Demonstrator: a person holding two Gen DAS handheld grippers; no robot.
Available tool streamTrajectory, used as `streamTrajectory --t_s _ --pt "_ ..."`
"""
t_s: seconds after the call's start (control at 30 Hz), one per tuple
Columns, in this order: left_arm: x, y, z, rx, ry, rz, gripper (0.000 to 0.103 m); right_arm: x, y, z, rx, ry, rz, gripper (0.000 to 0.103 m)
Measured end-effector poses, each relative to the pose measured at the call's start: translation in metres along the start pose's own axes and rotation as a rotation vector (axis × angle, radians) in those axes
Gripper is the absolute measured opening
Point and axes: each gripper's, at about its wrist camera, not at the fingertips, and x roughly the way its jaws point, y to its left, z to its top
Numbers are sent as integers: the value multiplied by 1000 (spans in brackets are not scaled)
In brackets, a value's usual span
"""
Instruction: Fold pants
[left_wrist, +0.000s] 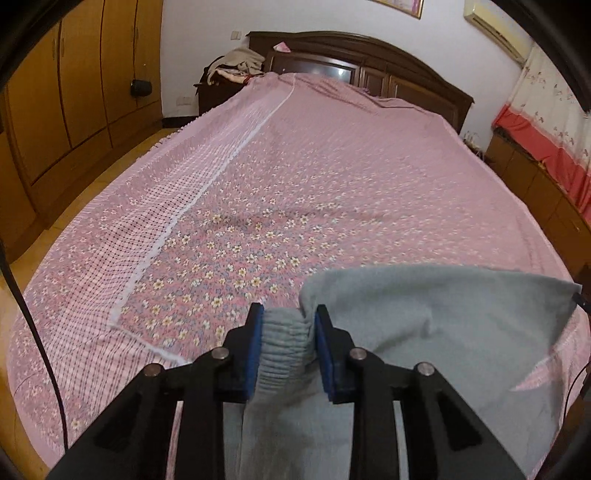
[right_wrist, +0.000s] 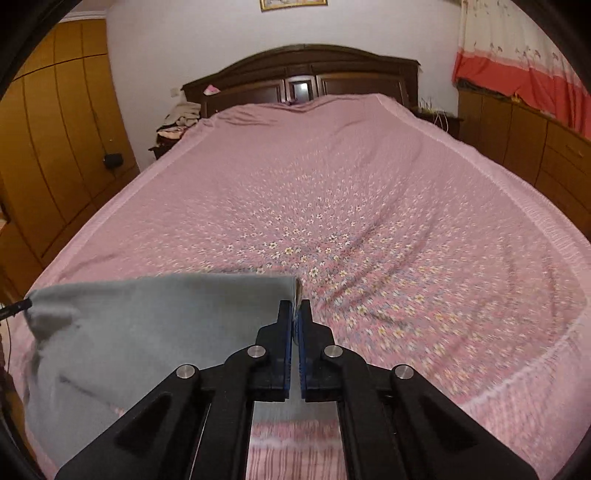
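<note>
Grey pants hung stretched above the pink floral bed. The left claw pinched the bunched ribbed waistband; the right claw, nearly closed, gripped the other corner. Soft and floppy, the cloth seemed best held by its edges.

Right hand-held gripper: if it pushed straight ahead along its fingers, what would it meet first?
The right hand-held gripper is shut on the grey pants. Beyond its tips, the first thing in line looks like the floral bedspread, with the headboard far behind; depth is unclear.
</note>
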Motion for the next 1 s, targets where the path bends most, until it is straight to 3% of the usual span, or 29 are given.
streamTrajectory --t_s 0.27,0.57,1.0 --pt "-44 4 -27 -3 -25 -5 28 -63 -3 -34 27 -55 5 4" --pt "-80 11 -69 -30 -35 -16 28 -106 -13 -85 54 -70 -1 4" --pt "-97 18 -141 -44 10 -19 28 -116 -31 -162 144 -12 11 4"
